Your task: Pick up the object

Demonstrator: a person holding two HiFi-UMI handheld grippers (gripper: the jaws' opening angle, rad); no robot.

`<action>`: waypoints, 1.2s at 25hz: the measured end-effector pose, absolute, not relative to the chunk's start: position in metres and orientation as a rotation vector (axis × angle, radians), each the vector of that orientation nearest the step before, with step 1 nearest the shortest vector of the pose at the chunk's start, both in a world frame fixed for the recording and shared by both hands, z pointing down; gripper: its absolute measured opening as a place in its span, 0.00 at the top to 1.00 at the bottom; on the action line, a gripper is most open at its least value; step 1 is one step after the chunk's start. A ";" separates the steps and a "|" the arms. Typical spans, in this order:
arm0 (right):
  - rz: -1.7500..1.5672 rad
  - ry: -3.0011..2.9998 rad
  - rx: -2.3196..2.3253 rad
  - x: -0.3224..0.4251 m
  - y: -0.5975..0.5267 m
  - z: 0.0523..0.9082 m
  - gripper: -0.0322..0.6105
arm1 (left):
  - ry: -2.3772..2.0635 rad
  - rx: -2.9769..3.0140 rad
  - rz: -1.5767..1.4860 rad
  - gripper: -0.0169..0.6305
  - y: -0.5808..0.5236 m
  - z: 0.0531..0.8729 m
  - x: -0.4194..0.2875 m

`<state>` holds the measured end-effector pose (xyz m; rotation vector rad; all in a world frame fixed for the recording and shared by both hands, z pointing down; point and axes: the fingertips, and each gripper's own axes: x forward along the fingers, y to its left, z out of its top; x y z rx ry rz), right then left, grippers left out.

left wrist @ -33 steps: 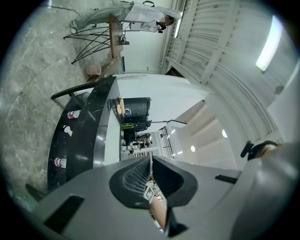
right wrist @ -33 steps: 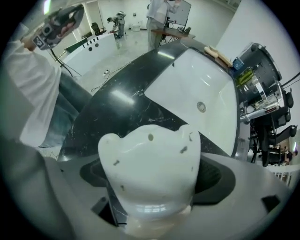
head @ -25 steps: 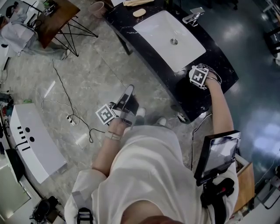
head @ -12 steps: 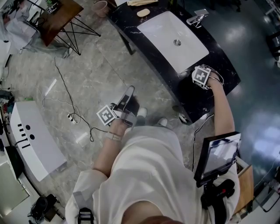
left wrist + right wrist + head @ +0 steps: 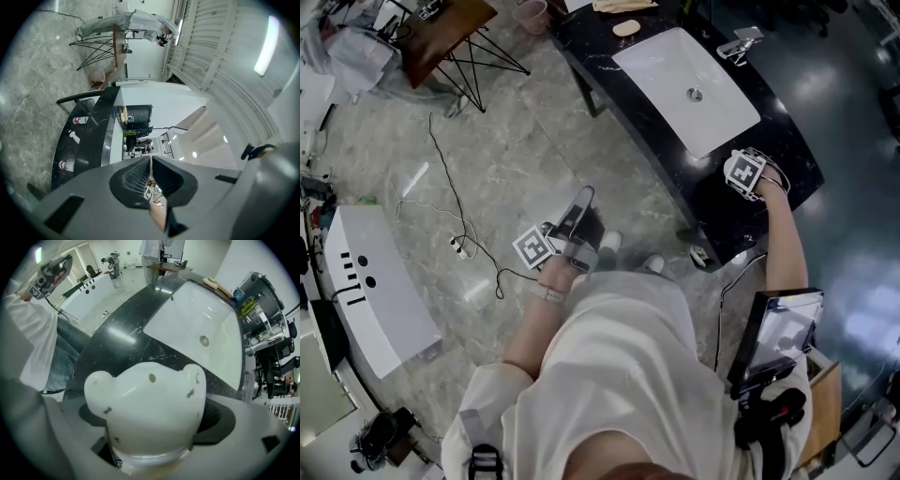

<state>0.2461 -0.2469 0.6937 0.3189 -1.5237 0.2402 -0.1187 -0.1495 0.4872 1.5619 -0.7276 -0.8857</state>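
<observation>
— What is shown of the room and the surface?

— A grey stone floor (image 5: 506, 159) is shown. A long black surface (image 5: 623, 103) crosses the top of the head view, and a white sink (image 5: 666, 70) is let into it.

— Where is the task's thing found?

— A white rounded object (image 5: 147, 404), marked with a few dark specks and two small bumps, is found at the near right end of the surface, past the sink's near rim. It is clasped from both sides by the jaws of the right gripper (image 5: 747, 173), which are spread as wide as its body.

— Can it be told whether it rests on the surface?

— That cannot be told, since its underside is hidden in every view.

— How is it set against the jaws?

— It is seated squarely between them, filling the gap. The black surface and the sink are seen beyond it. No clear long axis is shown, as the body is squat.

— And the other side?

— The left gripper (image 5: 579, 202) is held over the floor, well apart from the surface's front edge. Its jaws are pressed together with nothing between them.

— Which way is the coming move judged to run?

— No reach is judged to be needed, because the thing lies within the right jaws. A straight lift away from the surface is called for. The smooth body might be let slip if the grip were tilted.
</observation>
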 end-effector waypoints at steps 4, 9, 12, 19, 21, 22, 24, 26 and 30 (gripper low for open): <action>0.252 -1.544 0.412 0.251 -0.246 0.691 0.18 | -0.727 1.558 -0.888 0.96 -0.141 0.487 -0.123; 0.285 -1.555 0.522 0.256 -0.241 0.681 0.18 | -0.730 1.555 -0.885 0.96 -0.132 0.489 -0.127; 0.303 -1.667 0.593 0.240 -0.248 0.674 0.18 | -0.730 1.555 -0.885 0.96 -0.128 0.490 -0.131; 0.417 -1.940 0.674 0.178 -0.250 0.643 0.18 | -0.722 1.559 -0.885 0.96 -0.123 0.487 -0.135; 0.457 -2.010 0.696 0.162 -0.252 0.635 0.18 | -0.723 1.562 -0.886 0.96 -0.124 0.486 -0.135; 0.475 -2.036 0.710 0.157 -0.254 0.632 0.18 | -0.723 1.563 -0.886 0.96 -0.124 0.486 -0.135; 0.512 -2.088 0.735 0.149 -0.255 0.627 0.18 | -0.724 1.563 -0.887 0.96 -0.123 0.485 -0.135; 0.558 -2.155 0.761 0.142 -0.257 0.622 0.18 | -0.726 1.561 -0.889 0.96 -0.122 0.486 -0.137; 0.676 -2.306 0.844 0.133 -0.265 0.605 0.18 | -0.734 1.561 -0.891 0.96 -0.121 0.486 -0.139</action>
